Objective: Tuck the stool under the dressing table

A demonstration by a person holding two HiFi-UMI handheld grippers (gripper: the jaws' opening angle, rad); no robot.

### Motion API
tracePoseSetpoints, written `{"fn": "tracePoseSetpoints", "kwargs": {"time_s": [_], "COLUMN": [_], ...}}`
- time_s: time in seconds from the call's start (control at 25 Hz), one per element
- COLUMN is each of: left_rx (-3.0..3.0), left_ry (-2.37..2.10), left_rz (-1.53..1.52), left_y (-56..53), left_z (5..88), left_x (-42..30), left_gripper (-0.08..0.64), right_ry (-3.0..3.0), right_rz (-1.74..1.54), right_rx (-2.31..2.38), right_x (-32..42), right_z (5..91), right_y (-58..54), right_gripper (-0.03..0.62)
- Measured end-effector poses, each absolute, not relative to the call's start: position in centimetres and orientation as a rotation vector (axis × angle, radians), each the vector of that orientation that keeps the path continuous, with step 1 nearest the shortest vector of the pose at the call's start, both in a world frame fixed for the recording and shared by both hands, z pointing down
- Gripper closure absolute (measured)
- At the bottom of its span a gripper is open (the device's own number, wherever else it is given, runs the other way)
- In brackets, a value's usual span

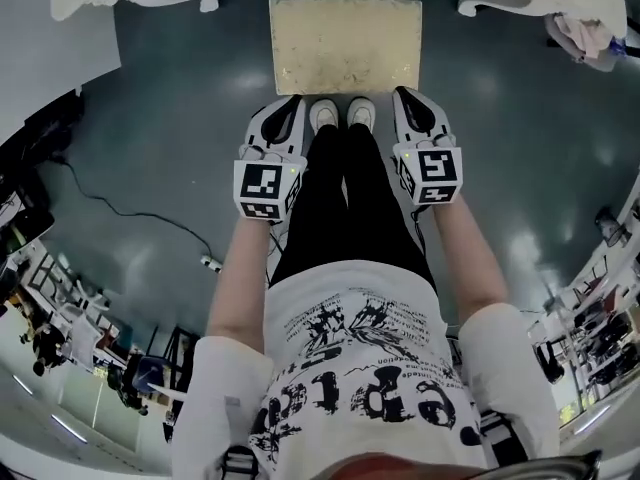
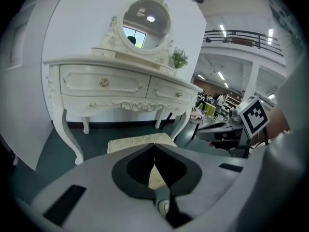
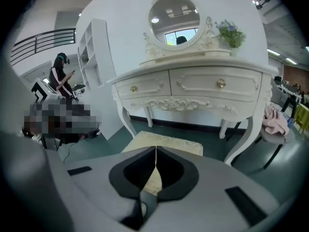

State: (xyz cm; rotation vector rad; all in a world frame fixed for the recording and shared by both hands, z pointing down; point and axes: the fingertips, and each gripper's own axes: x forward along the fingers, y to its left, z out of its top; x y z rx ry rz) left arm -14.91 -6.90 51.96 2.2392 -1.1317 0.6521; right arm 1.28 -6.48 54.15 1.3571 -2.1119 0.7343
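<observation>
Floor [image 1: 170, 118]: stool [image 1: 345, 43] before dressing table [image 2: 111, 83]; L tool [image 2: 154, 147], R tool [image 3: 156, 149] closed.

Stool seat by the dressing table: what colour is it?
Pale cream-beige padded stool seat, clearest in the head view.

cream stool [image 1: 345, 43], white dressing table [image 3: 193, 88], teal floor [image 1: 170, 138].
</observation>
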Motion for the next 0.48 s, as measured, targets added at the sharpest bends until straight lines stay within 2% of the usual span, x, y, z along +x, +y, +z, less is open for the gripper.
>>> {"fn": "tracePoseSetpoints", "kwargs": {"time_s": [0.24, 0.48], "left_rx": [2.099, 1.928], "left_ry": [-1.112, -1.086], "left_rz": [0.741, 0.844], "left_y": [-6.5, -4.7], "left_z": [63.4, 71.3], "left_x": [-14.9, -14.6], "left_gripper": [0.54, 0.54], "right_ry": [-1.97, -1.838], "right_rz": [0.882, 1.035], "right_rx": [1.345, 1.29], "right_x": [2.2, 1.7], "right_z": [65.7, 72.5], "right_y": [-5.0, -2.4], "right_gripper": [0.574, 0.574]}}
